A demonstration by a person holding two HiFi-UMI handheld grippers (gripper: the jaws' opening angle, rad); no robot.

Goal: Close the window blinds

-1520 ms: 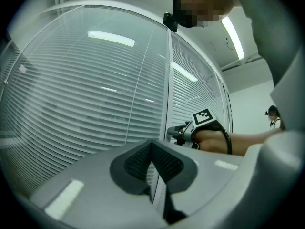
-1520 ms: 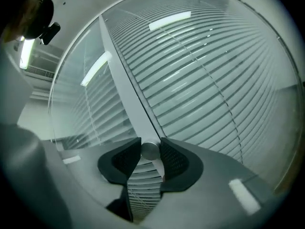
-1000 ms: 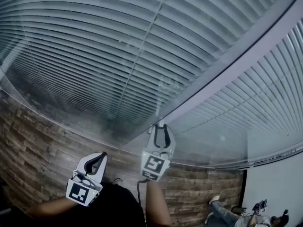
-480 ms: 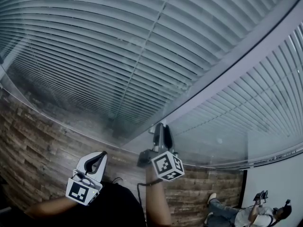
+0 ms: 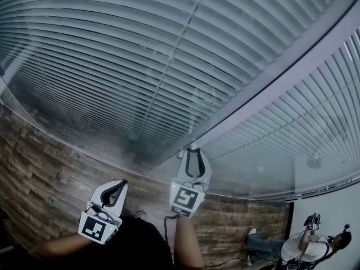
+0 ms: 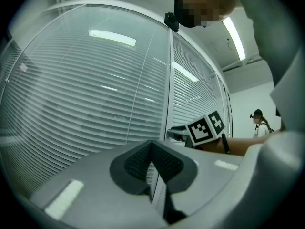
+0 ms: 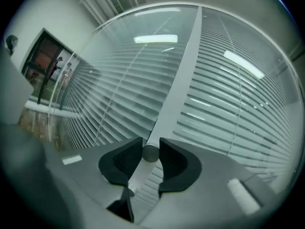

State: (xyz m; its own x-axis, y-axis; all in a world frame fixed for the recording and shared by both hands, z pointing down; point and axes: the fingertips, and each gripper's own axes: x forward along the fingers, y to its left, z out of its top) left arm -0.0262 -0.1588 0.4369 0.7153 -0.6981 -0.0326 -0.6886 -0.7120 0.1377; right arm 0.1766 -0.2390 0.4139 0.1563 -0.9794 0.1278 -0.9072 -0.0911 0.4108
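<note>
While right claw (image 7: 150, 162) closes, knob (image 7: 150, 153) sits between jaws, pads seemingly touching both its sides. Knob on frame (image 7: 183, 70) between blinds (image 7: 119, 80), dead ahead of claw at 12 o'clock, seen end-on, axis in line with claw: turning it likely needs wrist roll. Left claw (image 5: 116, 189) pinched together, empty, at 8 o'clock of right, farther from knob.
</note>
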